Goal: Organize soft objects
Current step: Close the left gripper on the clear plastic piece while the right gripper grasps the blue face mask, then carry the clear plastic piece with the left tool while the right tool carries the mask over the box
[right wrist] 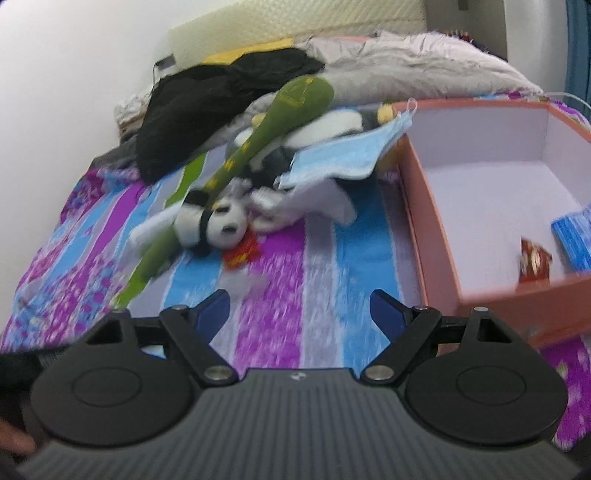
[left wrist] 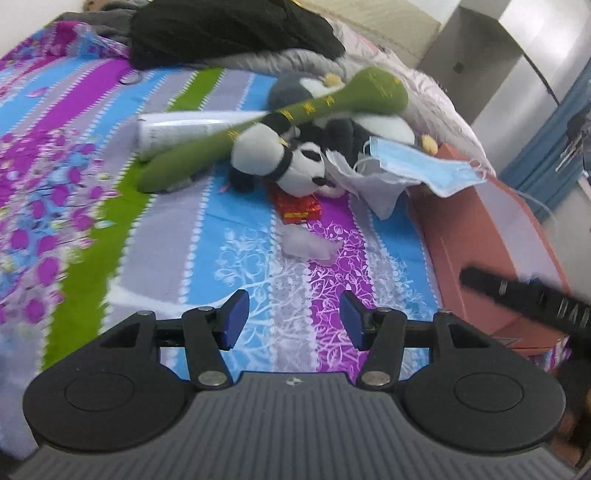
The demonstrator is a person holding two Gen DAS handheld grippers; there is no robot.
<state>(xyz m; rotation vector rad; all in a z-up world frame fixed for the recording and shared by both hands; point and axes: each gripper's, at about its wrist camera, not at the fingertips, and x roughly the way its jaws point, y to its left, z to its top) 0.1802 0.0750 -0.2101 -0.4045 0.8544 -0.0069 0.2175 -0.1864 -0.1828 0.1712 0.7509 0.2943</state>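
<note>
A pile of soft things lies on the striped bedsheet (left wrist: 236,236): a panda plush (left wrist: 291,162) (right wrist: 218,221), a long green plush club (left wrist: 280,118) (right wrist: 258,136) across it, a grey penguin-like plush (left wrist: 295,88), a blue face mask (left wrist: 424,166) (right wrist: 343,155) and white cloth (left wrist: 373,184) (right wrist: 317,199). A red packet (left wrist: 299,208) (right wrist: 242,253) lies under the panda. My left gripper (left wrist: 293,319) is open above bare sheet, short of the pile. My right gripper (right wrist: 299,308) stands open wide, nothing between its fingers, left of the pink box (right wrist: 417,206) (left wrist: 476,258).
The pink box holds a blue pack (right wrist: 574,240) and a small red packet (right wrist: 535,262). Black clothing (left wrist: 229,29) (right wrist: 214,107) and a grey quilt (right wrist: 417,62) are heaped at the bed's far end. A rolled white paper (left wrist: 184,129) lies by the club. A crumpled clear wrapper (left wrist: 308,243) sits ahead.
</note>
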